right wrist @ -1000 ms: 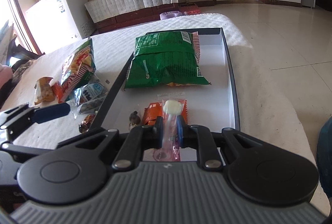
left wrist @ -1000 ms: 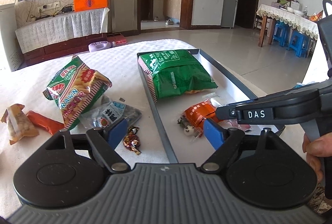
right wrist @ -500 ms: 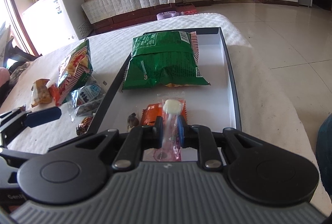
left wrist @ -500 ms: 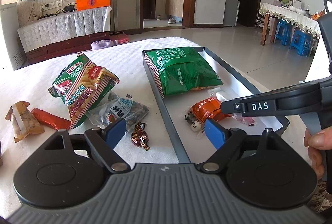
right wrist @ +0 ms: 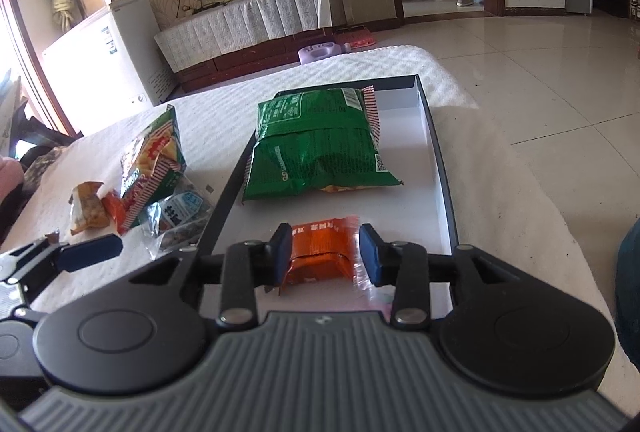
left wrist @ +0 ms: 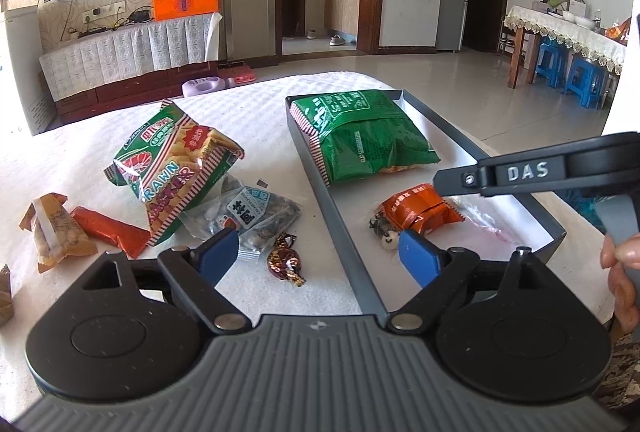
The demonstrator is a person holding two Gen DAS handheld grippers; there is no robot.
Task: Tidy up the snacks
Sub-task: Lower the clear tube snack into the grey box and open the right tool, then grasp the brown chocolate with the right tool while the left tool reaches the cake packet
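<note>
A grey tray [left wrist: 340, 224] holds a green chip bag [left wrist: 368, 136], an orange packet [left wrist: 416, 210] and a clear pink-tinted packet [left wrist: 484, 224]. My right gripper [right wrist: 326, 252] hovers over the orange packet [right wrist: 322, 252] with its jaws opening. Nothing is pressed between its pads. The clear packet [right wrist: 374, 286] lies loose under its right finger. My left gripper [left wrist: 318, 256] is wide and still opening, empty, straddling the tray's near left rim. A brown wrapped candy [left wrist: 286, 264] lies just inside its left finger. One finger [left wrist: 452, 182] of the right gripper reaches over the tray.
On the white cloth left of the tray lie a prawn cracker bag [left wrist: 176, 168], a clear seed packet [left wrist: 248, 216], an orange-red bar [left wrist: 108, 232] and a tan snack [left wrist: 52, 232]. A person's hand [left wrist: 620, 260] holds the right gripper. The table edge runs right of the tray [right wrist: 440, 160].
My right gripper has opened and let go of the clear packet with the white sweet, which now lies in the tray beside the orange packet. My left jaws have spread slightly wider.
</note>
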